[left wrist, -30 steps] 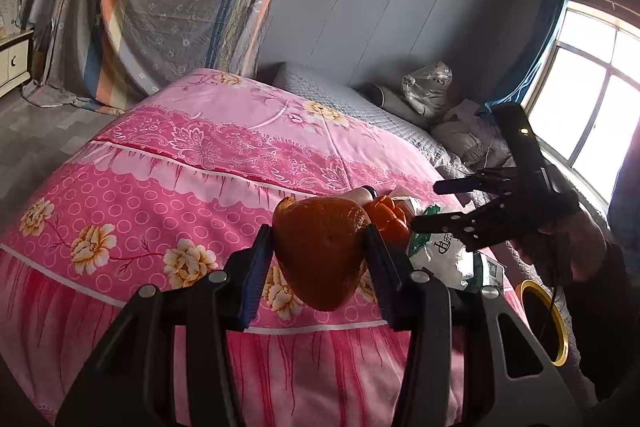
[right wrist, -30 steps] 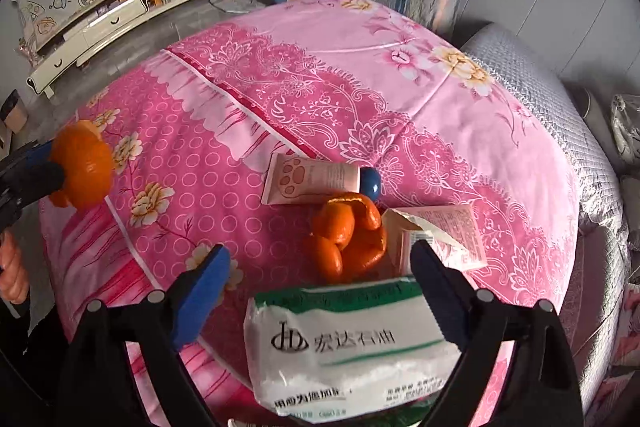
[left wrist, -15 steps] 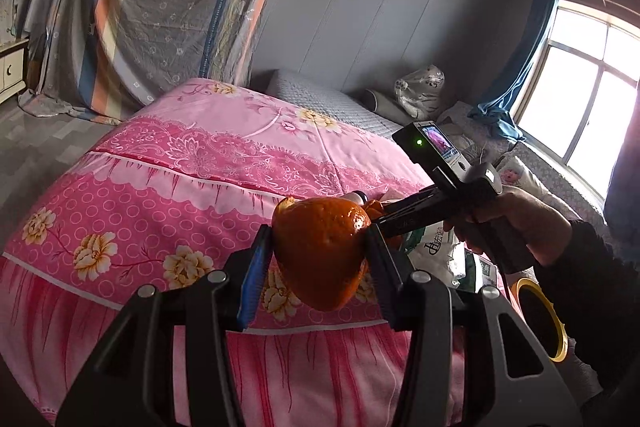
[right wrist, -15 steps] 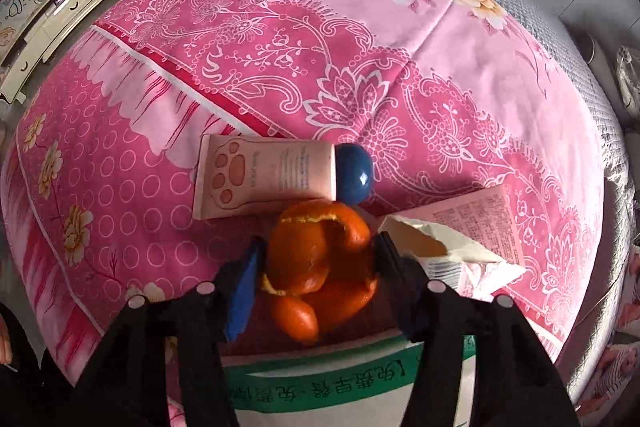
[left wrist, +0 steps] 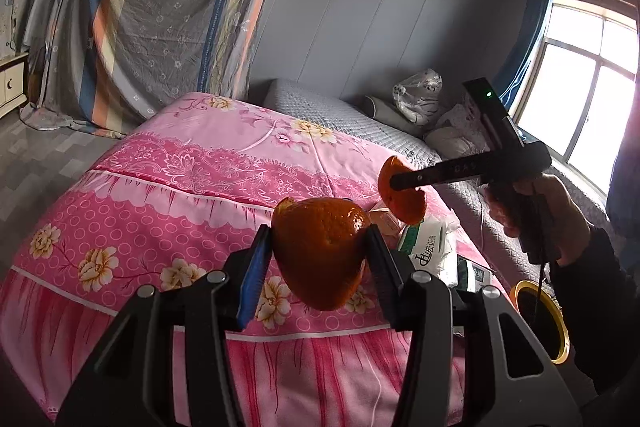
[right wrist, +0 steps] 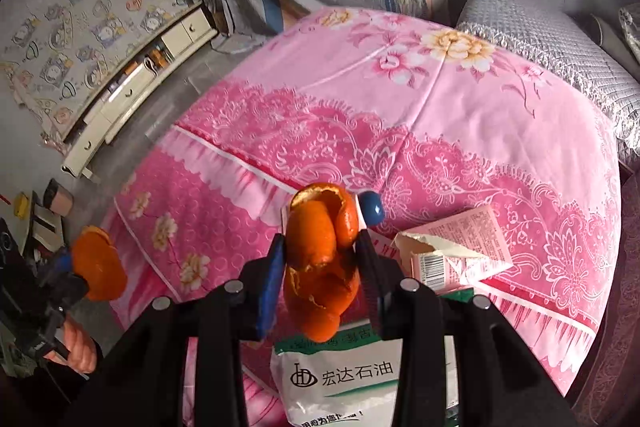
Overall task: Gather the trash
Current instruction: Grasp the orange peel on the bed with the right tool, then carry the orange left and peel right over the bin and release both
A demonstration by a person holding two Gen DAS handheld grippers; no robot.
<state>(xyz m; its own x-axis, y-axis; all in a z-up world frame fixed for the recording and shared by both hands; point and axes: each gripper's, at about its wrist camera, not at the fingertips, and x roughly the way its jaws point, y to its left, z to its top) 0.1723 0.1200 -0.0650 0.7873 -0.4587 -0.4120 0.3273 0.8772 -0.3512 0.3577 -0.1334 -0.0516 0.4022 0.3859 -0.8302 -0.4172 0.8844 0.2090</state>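
Above the pink bedspread [right wrist: 460, 115], two orange peels aloft. Right gripper [right wrist: 320, 267] closing on a curled orange peel [right wrist: 320, 255], lifted clear of the bed. Left gripper [left wrist: 320, 259] clamped partway on another orange peel [left wrist: 320, 251], at nine o'clock from the right. White packet [right wrist: 340, 375] lying at six o'clock, pink carton [right wrist: 460, 247] at three.

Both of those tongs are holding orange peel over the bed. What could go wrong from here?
The right tongs are closing on a curled, torn orange peel that sticks out well past the pads; a loose flap could tear off and fall onto the pink bedspread. The left tongs pinch their peel only at its sides, so a jolt might let it slip. Either could leave juice on the fabric.
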